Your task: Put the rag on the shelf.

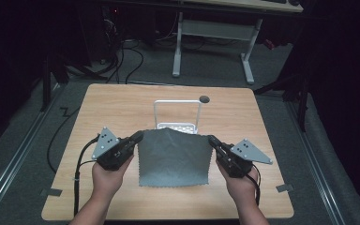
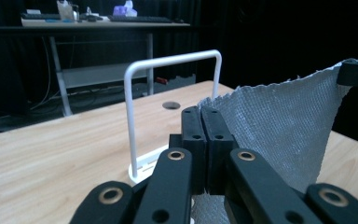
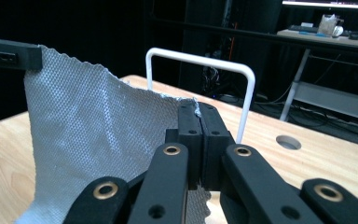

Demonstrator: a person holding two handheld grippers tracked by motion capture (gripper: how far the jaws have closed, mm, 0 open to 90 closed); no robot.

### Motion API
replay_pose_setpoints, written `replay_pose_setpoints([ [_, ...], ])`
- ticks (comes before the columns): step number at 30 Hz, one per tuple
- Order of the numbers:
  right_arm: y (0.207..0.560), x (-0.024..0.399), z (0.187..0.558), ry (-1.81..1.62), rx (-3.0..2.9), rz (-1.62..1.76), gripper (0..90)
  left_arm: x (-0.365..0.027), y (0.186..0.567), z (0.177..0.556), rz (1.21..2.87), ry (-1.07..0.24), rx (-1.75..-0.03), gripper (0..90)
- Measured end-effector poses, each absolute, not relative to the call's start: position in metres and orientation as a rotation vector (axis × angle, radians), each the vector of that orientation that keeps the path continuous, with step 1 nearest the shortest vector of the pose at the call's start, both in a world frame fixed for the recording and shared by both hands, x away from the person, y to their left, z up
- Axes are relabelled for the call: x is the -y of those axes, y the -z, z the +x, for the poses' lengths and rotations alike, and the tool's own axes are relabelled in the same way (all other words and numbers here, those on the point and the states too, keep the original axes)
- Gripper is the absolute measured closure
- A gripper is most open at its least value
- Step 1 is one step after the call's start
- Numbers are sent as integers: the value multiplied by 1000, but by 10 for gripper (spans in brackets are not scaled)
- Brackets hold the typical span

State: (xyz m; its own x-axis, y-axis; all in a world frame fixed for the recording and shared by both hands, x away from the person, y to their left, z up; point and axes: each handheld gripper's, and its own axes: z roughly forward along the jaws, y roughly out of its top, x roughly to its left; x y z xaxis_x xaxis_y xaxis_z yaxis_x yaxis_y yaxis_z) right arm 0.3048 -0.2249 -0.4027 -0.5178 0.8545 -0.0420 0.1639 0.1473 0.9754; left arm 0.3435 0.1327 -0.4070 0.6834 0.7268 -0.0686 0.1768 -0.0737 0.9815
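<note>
High view: one grey woven cloth (image 1: 173,157) hangs before one white wire rack (image 1: 177,115), stretched between two grippers, left gripper (image 1: 138,137) and right gripper (image 1: 212,139).

Left gripper view: jaws clamp the cloth's pinked corner beside the rack.

Right gripper view: jaws likewise pinch its corner.

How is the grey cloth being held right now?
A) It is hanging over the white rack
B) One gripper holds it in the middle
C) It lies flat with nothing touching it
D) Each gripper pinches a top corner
D: the left gripper and right gripper are each shut on a top corner of the grey cloth, holding it up in front of the white rack.
</note>
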Motion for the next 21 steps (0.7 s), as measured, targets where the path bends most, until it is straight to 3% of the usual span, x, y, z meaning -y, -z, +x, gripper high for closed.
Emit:
replay_pose_setpoints([
  [21, 372, 234, 340, -1447, -1723, 996, 900, -129, 375, 387, 1581, -607, -721, 897],
])
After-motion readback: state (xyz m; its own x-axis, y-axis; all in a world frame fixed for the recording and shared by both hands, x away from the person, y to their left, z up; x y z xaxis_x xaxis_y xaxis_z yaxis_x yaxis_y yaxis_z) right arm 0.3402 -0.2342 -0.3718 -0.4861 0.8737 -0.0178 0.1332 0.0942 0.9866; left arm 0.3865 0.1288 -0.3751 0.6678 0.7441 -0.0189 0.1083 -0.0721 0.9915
